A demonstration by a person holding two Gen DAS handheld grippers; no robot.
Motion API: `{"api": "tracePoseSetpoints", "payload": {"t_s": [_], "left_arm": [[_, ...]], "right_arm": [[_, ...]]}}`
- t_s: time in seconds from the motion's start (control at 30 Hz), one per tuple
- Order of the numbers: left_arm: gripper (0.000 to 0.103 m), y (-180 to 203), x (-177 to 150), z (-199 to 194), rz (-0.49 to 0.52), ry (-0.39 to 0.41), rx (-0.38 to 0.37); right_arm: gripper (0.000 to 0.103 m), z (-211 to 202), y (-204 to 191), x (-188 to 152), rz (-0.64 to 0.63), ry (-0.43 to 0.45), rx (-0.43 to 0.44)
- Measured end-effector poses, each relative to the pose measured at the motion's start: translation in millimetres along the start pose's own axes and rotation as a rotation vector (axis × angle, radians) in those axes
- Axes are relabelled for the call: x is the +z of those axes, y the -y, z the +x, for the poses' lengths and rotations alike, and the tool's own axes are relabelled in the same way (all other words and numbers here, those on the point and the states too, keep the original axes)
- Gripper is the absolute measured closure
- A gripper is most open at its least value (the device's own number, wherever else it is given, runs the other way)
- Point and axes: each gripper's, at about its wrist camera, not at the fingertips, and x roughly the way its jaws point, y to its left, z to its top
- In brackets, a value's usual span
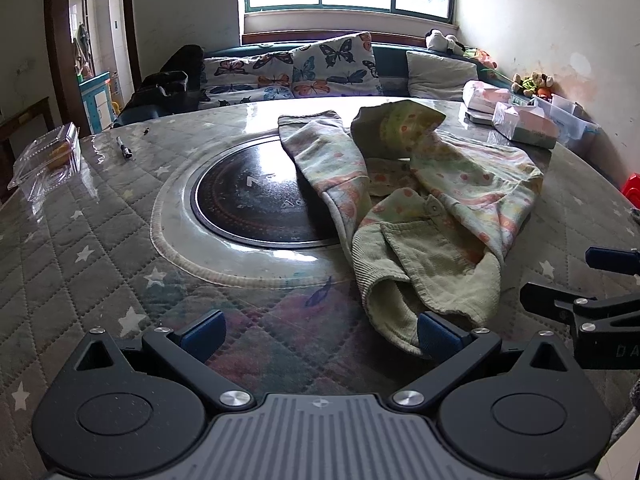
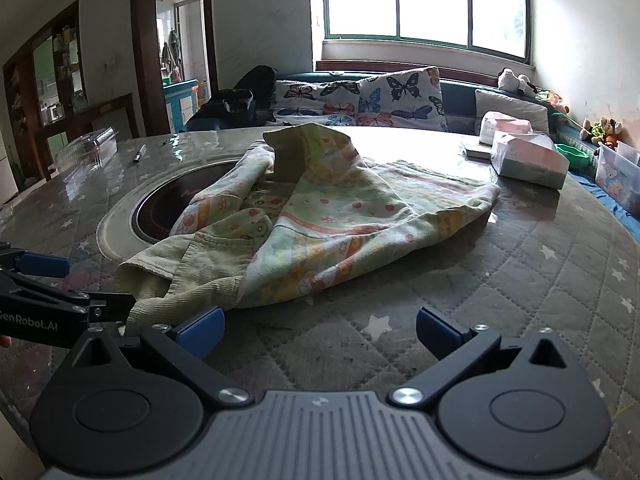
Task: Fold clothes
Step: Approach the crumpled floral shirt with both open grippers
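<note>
**So, folding hasn't really started yet**

Honestly, from the left wrist view it's all still to do. The left gripper (image 1: 318, 332) has its jaws spread wide with nothing between them, hovering low over the desk (image 1: 80, 240). The garment (image 1: 420, 208), a little pastel printed kids' top with a ribbed greenish lining, lies crumpled right of the round dark hotplate (image 1: 256, 200), one sleeve draped across the plate's edge. Its near hem sits just beside the left gripper's right-hand pad, maybe touching it, hard to say. The right gripper (image 1: 580, 280) pokes in from the right edge, close to the hem too.

Switching to the right wrist view: the right gripper (image 2: 320, 330) is also wide open and empty, with bare quilted cover between its pads. The garment (image 2: 340, 216) is bunched ahead and a bit left, hood or collar standing up at the back, lining flopped out at the front. The left gripper (image 2: 60, 296) comes in from the left, right at the near hem. A tissue pack (image 2: 528, 160) sits behind, well apart.

My read: nothing's flattened or folded yet. It needs spreading out first, then sleeves in, then folding over.
</note>
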Motion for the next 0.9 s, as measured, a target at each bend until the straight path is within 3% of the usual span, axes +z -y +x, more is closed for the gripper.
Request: {"api": "tracePoseSetpoints", "payload": {"t_s": [0.9], "left_arm": [[0.000, -10, 26, 11, 0.000, 0.024, -0.006]], "right_arm": [[0.000, 21, 0, 20, -0.033, -0.023, 0.019]]}}
